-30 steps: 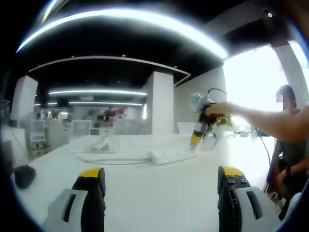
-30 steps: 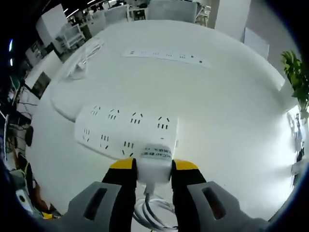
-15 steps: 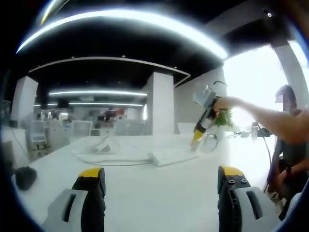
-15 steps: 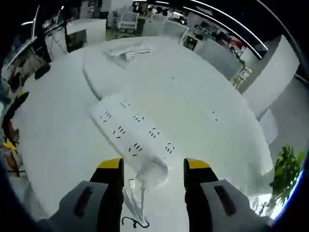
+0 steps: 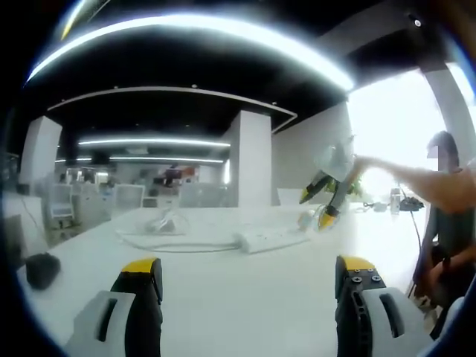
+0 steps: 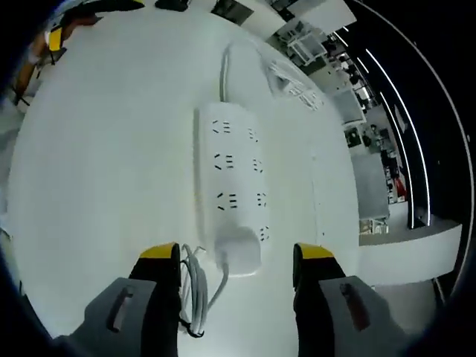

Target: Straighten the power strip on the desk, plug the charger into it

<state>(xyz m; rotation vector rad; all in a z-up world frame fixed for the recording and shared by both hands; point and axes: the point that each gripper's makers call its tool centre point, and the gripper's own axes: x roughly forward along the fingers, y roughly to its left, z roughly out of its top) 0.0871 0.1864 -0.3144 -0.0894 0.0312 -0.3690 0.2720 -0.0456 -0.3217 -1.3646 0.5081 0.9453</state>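
Note:
In the right gripper view a white power strip [image 6: 229,178] lies lengthwise on the white desk [image 6: 104,163], its cord [image 6: 224,71] leaving the far end. A white charger block [image 6: 239,251] sits at the strip's near end, and its coiled cable [image 6: 195,294] trails toward me. My right gripper [image 6: 236,256] is open, one jaw on each side of the charger without touching it. In the left gripper view my left gripper [image 5: 249,269] hangs open above the desk with nothing between its jaws. Beyond it lies the strip [image 5: 269,239], with the right gripper [image 5: 326,199] held over it.
A bundle of white cable [image 6: 294,78] lies past the strip's far end. A black object [image 5: 41,269] rests on the desk at the left. A person [image 5: 446,216] stands at the right, arm stretched over the desk. Office desks and pillars fill the background.
The right gripper has opened and let go of the charger, then drawn back and rolled. The charger stays at the strip's end. The left gripper has not moved.

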